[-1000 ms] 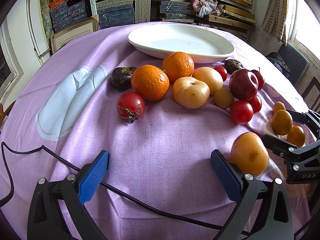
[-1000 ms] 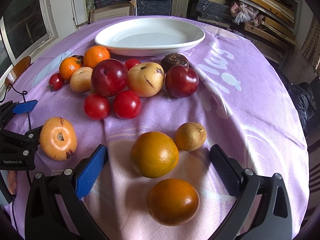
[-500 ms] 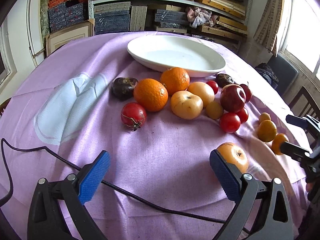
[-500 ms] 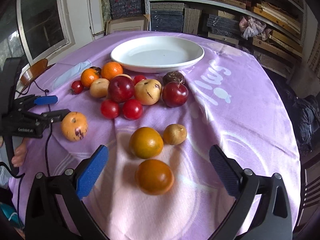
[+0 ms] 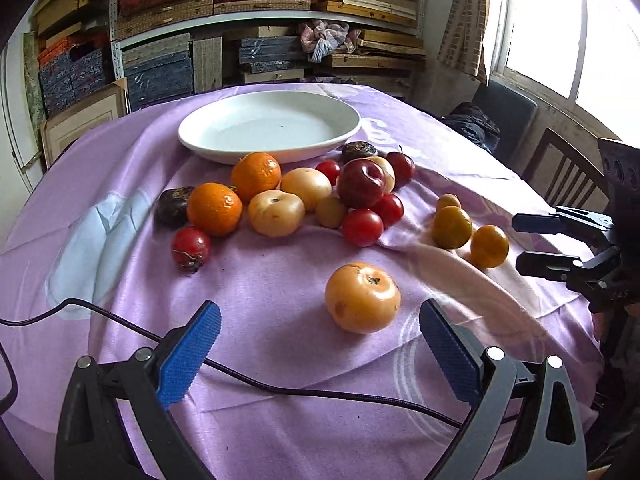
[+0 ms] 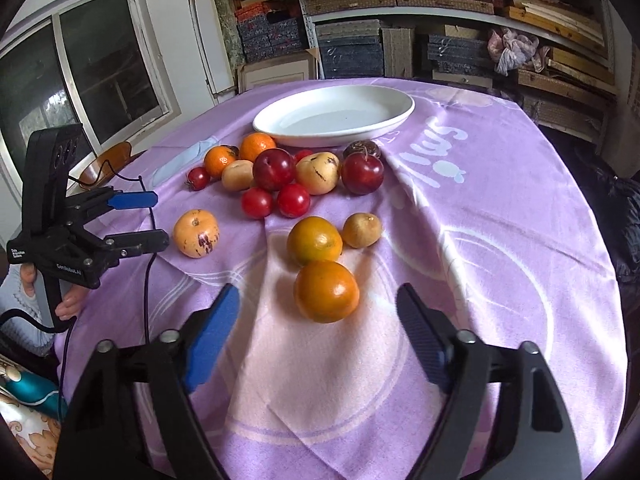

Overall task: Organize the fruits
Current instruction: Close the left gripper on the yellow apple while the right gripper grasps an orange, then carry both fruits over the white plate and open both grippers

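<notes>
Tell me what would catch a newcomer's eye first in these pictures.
Probably the cluster of red, orange and yellow fruits on the purple satin tablecloth, just in front of the empty white oval plate. Then the round orange citrus fruit lying ahead of the open right gripper.

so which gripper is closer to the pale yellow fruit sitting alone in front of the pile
Left. The yellow fruit lies just ahead of the open left gripper, slightly toward its right finger. The right gripper, jaws just closing with nothing between them, faces the nearest orange; from there the fruit is off left.
</notes>
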Available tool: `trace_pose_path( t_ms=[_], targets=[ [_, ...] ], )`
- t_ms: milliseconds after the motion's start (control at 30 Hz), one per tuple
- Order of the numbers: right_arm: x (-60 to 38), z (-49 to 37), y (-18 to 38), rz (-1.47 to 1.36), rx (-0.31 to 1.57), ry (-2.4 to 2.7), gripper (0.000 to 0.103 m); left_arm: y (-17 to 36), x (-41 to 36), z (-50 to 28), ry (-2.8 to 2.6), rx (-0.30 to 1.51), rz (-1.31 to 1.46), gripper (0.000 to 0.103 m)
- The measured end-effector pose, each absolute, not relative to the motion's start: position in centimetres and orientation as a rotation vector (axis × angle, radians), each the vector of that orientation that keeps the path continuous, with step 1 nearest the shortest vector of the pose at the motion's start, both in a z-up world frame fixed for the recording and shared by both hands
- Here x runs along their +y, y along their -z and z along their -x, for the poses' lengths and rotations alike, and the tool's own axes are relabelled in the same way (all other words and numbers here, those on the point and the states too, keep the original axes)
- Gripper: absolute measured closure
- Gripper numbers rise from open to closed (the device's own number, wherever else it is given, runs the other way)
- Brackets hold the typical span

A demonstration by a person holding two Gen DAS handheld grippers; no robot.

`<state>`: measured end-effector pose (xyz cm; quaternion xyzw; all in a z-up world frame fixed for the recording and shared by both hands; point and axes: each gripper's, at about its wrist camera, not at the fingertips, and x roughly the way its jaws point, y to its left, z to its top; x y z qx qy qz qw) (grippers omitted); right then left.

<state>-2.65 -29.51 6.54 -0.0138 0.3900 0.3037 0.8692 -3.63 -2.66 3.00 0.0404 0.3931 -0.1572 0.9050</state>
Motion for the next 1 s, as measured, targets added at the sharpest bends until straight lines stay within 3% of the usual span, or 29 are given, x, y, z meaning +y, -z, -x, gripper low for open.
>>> trace_pose_path(
  t_ms=[67,233,400,533,700,767,833,1000],
  targets=[
    [-29.1,2.7,-6.4,0.056,0.817,-0.626,0.030,-2.7,-2.9,3.3,0.365,0.836,-0.067,0.012],
    [-28.6,2.1,-6.3,0.068,0.828,-0.614,0.030,-1.4,-3.4,2.0,0.446,0.923,-0.034,0.047],
    [-28.2,1.6,-5.9,0.079,0.846,-0.624,0.033,-0.9,-3.9,1.6,0.445,0.930,-0.029,0.049],
    [-27.8,1.1,-5.5,0.076,0.870,-0.642,0.042,-1.4,-4.1,1.4,0.453,0.911,-0.015,0.050],
    [-27.7,0.7,-5.0,0.075,0.883,-0.643,0.043,-1.7,-4.5,1.6,0.459,0.898,-0.031,0.050],
    [-27.6,0.7,-5.1,0.079,0.878,-0.646,0.047,-1.6,-4.4,1.5,0.458,0.899,-0.031,0.055],
    [-27.4,0.6,-5.0,0.088,0.882,-0.652,0.063,-1.5,-4.2,1.5,0.463,0.901,-0.024,0.058],
    [-27.5,0.5,-5.0,0.074,0.890,-0.661,0.063,-1.5,-4.1,1.6,0.465,0.896,-0.032,0.058]
  ],
)
